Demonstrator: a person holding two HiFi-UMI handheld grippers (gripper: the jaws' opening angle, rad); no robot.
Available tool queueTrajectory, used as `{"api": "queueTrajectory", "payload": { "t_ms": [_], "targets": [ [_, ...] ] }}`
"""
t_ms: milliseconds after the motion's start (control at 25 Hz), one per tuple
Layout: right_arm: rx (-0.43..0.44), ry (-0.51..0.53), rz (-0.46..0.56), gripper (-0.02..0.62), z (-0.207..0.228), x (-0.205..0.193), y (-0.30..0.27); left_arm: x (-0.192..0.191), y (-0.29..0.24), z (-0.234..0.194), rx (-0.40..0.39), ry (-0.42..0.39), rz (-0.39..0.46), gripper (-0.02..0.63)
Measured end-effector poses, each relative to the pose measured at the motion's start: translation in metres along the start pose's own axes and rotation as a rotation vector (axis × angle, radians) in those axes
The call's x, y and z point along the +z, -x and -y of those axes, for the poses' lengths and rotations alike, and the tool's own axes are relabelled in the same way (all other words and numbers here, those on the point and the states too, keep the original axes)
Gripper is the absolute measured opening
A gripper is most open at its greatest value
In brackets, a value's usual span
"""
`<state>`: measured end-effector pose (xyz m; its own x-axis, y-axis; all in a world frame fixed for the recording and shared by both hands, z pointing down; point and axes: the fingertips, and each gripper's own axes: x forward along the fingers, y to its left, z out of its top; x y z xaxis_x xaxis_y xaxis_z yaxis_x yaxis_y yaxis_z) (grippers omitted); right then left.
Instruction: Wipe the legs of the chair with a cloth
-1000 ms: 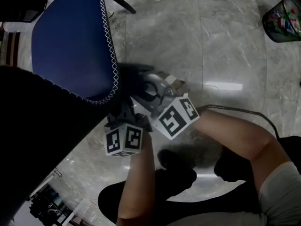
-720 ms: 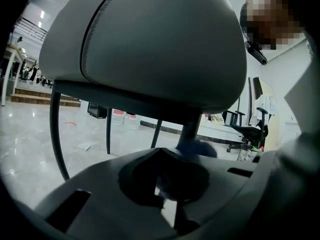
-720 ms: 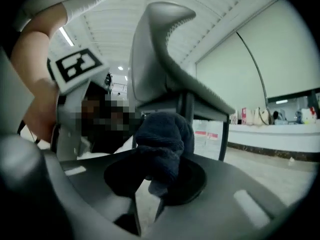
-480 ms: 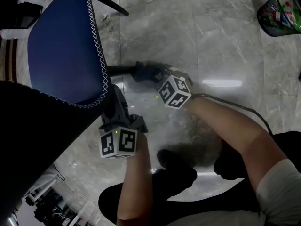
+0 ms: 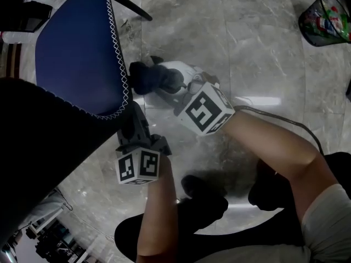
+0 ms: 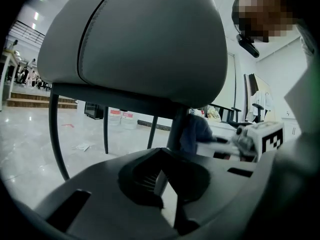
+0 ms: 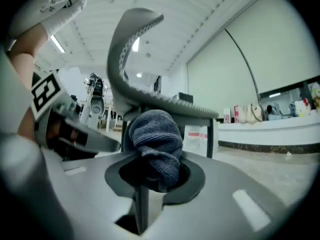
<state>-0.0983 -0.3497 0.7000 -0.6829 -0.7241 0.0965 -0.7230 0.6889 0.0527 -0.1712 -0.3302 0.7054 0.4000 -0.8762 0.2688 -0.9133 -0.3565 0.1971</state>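
A chair with a blue seat (image 5: 77, 48) stands at the upper left of the head view; its grey underside (image 6: 135, 39) fills the left gripper view. My right gripper (image 5: 164, 84) is shut on a dark blue cloth (image 5: 148, 76), bunched between its jaws (image 7: 152, 171) and pressed against a front leg just under the seat edge. That leg (image 6: 175, 129) shows beside the cloth (image 6: 197, 134). My left gripper (image 5: 133, 126) sits low beside the seat edge. Its jaws (image 6: 162, 156) meet at the tips, just short of that leg.
A black chair leg (image 5: 131, 1) splays out at the top. A wire bin (image 5: 323, 21) with rubbish stands at the far right. A cable (image 5: 285, 127) trails over the marble floor. The person's dark shoes (image 5: 203, 201) are below the grippers.
The right gripper has slid the cloth left along the leg toward the seat, covering the bare black stretch seen half a second ago. The left gripper has barely moved.
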Motion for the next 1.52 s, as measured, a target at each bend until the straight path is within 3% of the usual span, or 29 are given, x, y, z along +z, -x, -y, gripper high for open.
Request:
{"api": "queueTrajectory", "payload": {
  "t_ms": [120, 280, 680, 840, 960, 1240, 1520],
  "targets": [
    [-0.022, -0.029, 0.082, 0.063, 0.008, 0.038, 0.0, -0.003, -0.003, 0.004, -0.012, -0.006, -0.014, 0.006],
    [-0.052, -0.045, 0.044, 0.058, 0.013, 0.007, -0.009, -0.01, -0.003, 0.01, -0.025, -0.019, -0.03, 0.006],
    [-0.076, -0.111, -0.39, 0.055, -0.001, -0.176, -0.026, -0.027, 0.004, 0.021, -0.056, -0.026, -0.065, 0.006],
    [-0.054, -0.121, -0.487, 0.055, -0.01, -0.205, -0.022, -0.024, 0.007, 0.022, -0.059, -0.024, -0.056, 0.006],
    [-0.056, -0.105, -0.439, 0.057, -0.012, -0.18, -0.016, -0.019, 0.007, 0.023, -0.057, -0.015, -0.04, 0.006],
    [-0.036, -0.066, -0.238, 0.057, -0.019, -0.058, 0.003, 0.003, 0.006, 0.034, -0.066, -0.001, -0.016, 0.006],
    [0.056, 0.002, -0.255, 0.058, -0.04, 0.018, 0.041, 0.017, 0.027, 0.072, -0.133, -0.02, -0.082, 0.006]
  ]
}}
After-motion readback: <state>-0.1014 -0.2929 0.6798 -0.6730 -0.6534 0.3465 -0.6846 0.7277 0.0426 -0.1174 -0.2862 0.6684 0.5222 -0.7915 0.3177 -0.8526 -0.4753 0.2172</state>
